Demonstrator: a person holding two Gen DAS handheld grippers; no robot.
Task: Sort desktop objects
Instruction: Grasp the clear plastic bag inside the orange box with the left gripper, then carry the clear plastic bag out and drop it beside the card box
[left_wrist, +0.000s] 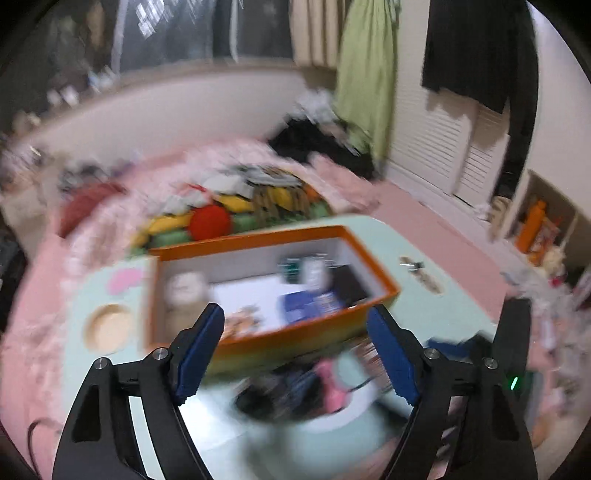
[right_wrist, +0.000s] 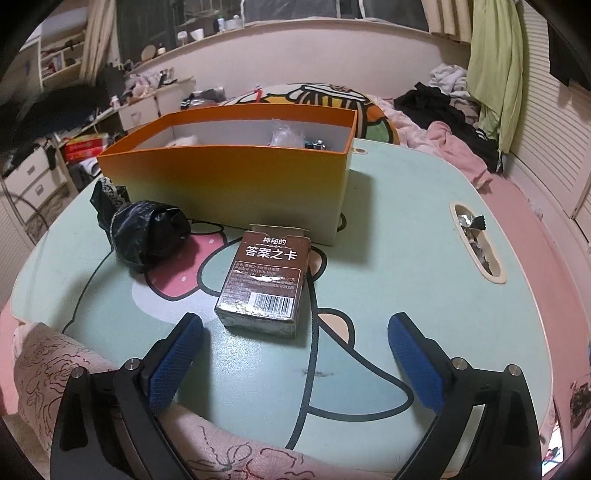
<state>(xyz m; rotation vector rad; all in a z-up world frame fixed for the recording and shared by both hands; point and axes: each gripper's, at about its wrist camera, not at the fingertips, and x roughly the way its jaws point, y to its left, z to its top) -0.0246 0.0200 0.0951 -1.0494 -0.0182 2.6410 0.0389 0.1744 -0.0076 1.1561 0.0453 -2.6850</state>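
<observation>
An orange box (right_wrist: 229, 181) with white inner walls stands on the pale green table (right_wrist: 399, 236). A brown card box (right_wrist: 264, 286) lies just in front of it, and a black plastic bag (right_wrist: 147, 230) lies to its left. My right gripper (right_wrist: 295, 334) is open and empty, low over the table, just short of the card box. The left wrist view is blurred. My left gripper (left_wrist: 295, 325) is open and empty, raised above the near wall of the orange box (left_wrist: 288, 339), which holds several items. The right gripper's body (left_wrist: 513, 343) shows at its right.
A slot in the table (right_wrist: 476, 243) at the right holds foil wrappers. A round recess (left_wrist: 109, 326) lies left of the box. A floral cloth (right_wrist: 74, 362) covers the near left table edge. A bed with clothes (right_wrist: 443, 110) lies behind.
</observation>
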